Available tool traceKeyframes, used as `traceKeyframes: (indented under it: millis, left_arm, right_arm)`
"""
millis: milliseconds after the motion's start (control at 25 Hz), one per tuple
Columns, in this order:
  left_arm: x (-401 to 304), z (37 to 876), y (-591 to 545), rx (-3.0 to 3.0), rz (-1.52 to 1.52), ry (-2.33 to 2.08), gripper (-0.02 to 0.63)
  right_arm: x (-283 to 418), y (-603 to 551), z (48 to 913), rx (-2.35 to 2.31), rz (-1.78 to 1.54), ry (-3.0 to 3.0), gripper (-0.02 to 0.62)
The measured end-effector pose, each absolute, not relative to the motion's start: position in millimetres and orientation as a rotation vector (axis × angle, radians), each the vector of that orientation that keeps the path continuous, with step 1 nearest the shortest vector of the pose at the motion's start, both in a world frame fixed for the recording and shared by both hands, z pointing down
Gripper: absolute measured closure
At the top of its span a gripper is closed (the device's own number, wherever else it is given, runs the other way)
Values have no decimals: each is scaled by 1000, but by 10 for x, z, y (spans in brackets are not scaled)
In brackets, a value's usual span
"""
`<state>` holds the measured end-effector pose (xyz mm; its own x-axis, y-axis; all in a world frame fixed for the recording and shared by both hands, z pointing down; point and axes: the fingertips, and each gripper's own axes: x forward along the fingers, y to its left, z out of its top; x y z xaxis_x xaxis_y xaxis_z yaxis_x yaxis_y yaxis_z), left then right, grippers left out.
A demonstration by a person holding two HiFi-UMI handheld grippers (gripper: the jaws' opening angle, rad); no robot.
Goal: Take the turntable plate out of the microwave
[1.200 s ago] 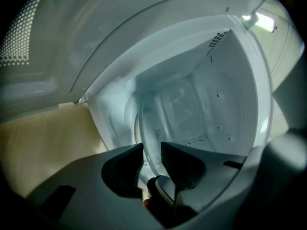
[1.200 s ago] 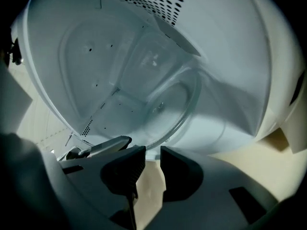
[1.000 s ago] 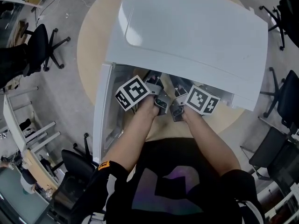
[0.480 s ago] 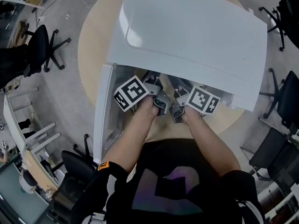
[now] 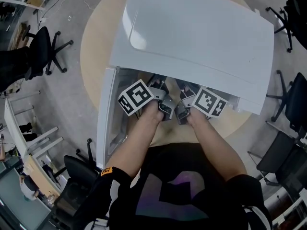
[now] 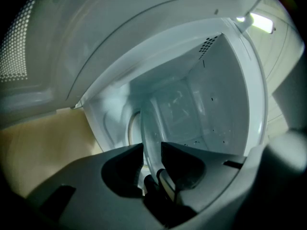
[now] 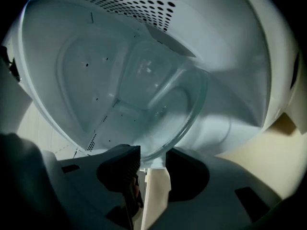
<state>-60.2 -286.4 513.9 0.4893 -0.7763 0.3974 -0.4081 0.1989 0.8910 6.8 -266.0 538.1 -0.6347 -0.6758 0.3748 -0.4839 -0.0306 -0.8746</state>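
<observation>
A white microwave [image 5: 192,32] stands on a round pale wooden worktop [image 5: 93,42], with its door [image 5: 106,119] swung open on the left. Inside its cavity is the clear glass turntable plate [image 7: 163,104], with both pairs of tongs reaching in to its near rim.

The head view shows only the arms, the black-and-white marker cubes, and the left tongs [image 5: 158,87] and right tongs [image 5: 184,92] entering the opening; the plate is hidden there.

The left gripper view shows the left tongs [image 6: 152,150] clenched on the plate's rim [image 6: 158,119], and a lit lamp [image 6: 261,22] above. The right gripper view shows the right tongs [image 7: 152,152] opening, with the rim loose between them, and vent holes [image 7: 124,1] overhead.

An orange sleeve label [image 5: 106,169] is too small to read.
</observation>
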Motion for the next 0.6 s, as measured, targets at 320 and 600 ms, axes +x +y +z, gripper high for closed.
traceKeyframes:
  millis: [320, 600]
  left_arm:
    - [-571, 5188, -2808, 1424, -326, -1098, 463]
    - [-558, 5262, -2768, 1411, -328, -1071, 463]
  right_arm:
    - [224, -2747, 5462, -1379, -1719, 1838, 461]
    - [277, -2777, 5409, -1320, -1737, 1747, 513]
